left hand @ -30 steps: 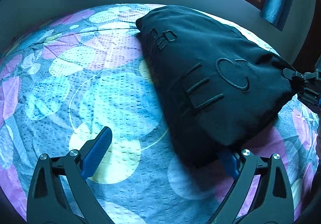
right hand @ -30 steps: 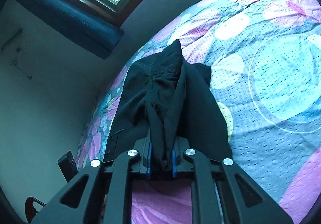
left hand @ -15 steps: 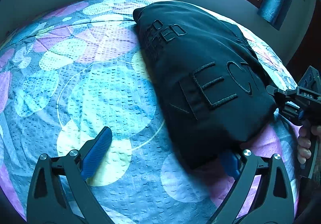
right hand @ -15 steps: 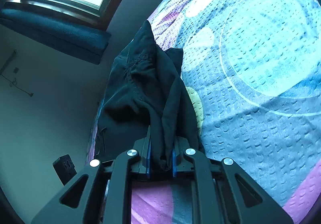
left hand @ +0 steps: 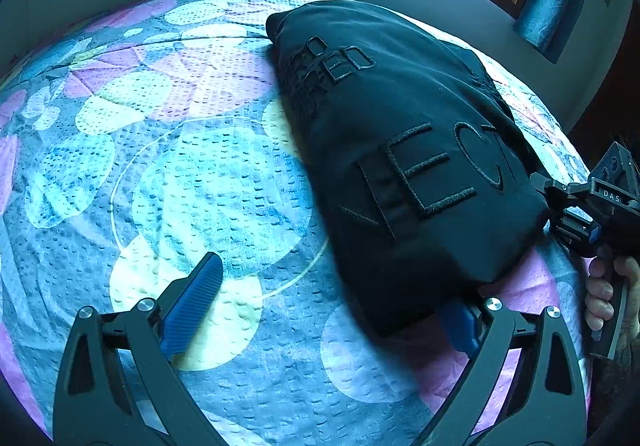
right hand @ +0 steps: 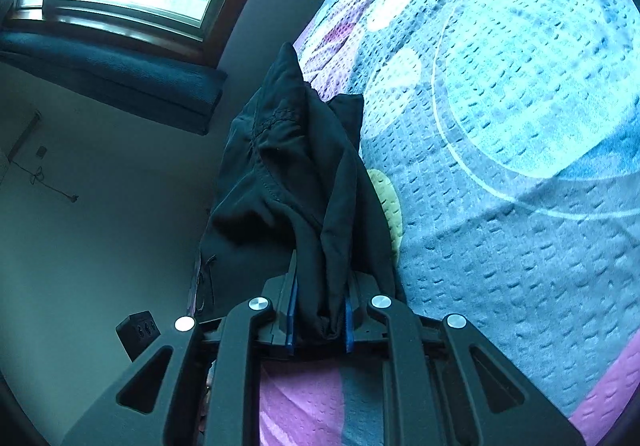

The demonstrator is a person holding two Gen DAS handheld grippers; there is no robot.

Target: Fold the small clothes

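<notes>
A black garment (left hand: 408, 166) with stitched lettering lies on the bed (left hand: 168, 166), towards its right side, stretching from the near edge away toward the window. It looks already doubled over on itself: the top face is fairly smooth, and in the right wrist view several layers are bunched together at the near corner. So I judge one fold made, but the piece is still long and loosely shaped, not yet a tidy packet.

The right hand-held gripper (right hand: 320, 320) is clamped on that bunched near corner, cloth pinched between its blue pads; it shows at the right edge of the left wrist view, with a person's hand (left hand: 608, 286) on its handle. The left hand-held gripper (left hand: 328, 306) has its jaws wide apart, holding nothing; its right finger sits at or under the garment's near edge, the left one over bare bedspread.

What seems left: lay the held corner down, flatten the layers, and probably fold once more across the length.
</notes>
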